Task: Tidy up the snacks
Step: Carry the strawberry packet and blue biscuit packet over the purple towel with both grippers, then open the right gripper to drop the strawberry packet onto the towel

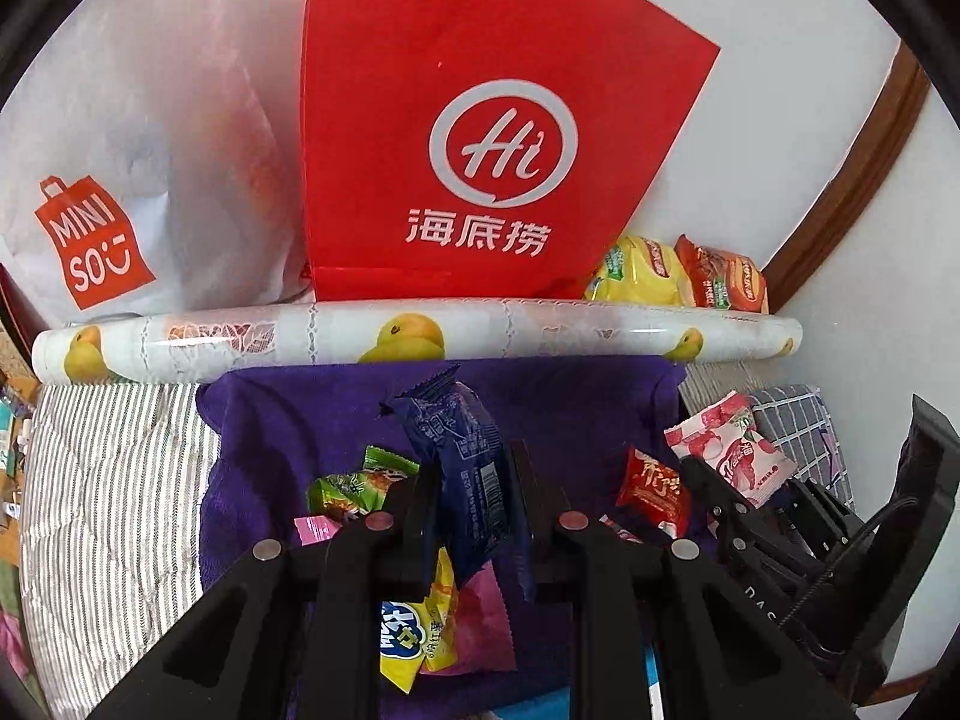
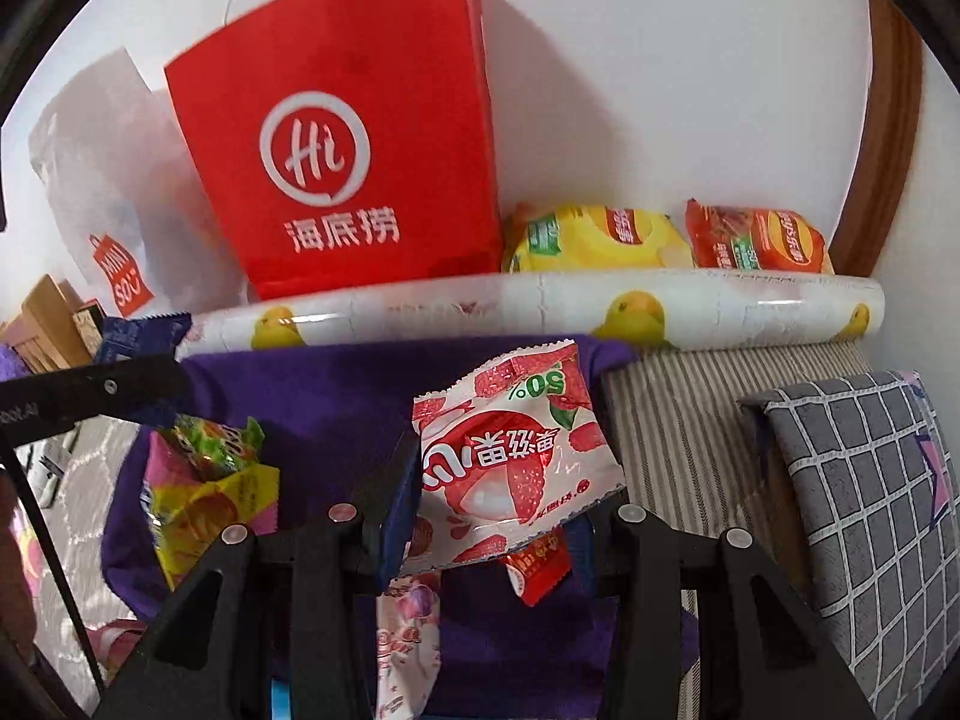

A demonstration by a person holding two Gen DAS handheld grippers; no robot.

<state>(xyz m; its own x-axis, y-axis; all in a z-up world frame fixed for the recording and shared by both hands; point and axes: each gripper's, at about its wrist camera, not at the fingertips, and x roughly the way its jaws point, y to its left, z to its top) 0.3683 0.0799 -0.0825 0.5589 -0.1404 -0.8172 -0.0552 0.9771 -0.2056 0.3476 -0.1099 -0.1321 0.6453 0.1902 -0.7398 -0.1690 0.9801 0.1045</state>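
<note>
Left hand-held gripper point(image 1: 474, 516): clamped tight on a dark blue snack packet point(image 1: 465, 468), raised over a purple cloth point(image 1: 312, 414) on the bed. Below and to its left, green packet point(image 1: 354, 483) and yellow packet point(image 1: 414, 630) lying close together; little free cloth there. Ahead, bare purple stretch up to a duck-print roll point(image 1: 414, 333) barring the far edge. Behind the roll, red paper bag point(image 1: 474, 138) against the wall.

Right hand-held gripper point(image 2: 498, 492): partly closed, pinching a strawberry packet point(image 2: 510, 456). Under it, red sachet point(image 2: 537, 570). To its right, striped bedding point(image 2: 678, 420) lying open, then a checked pillow point(image 2: 864, 492).
</note>
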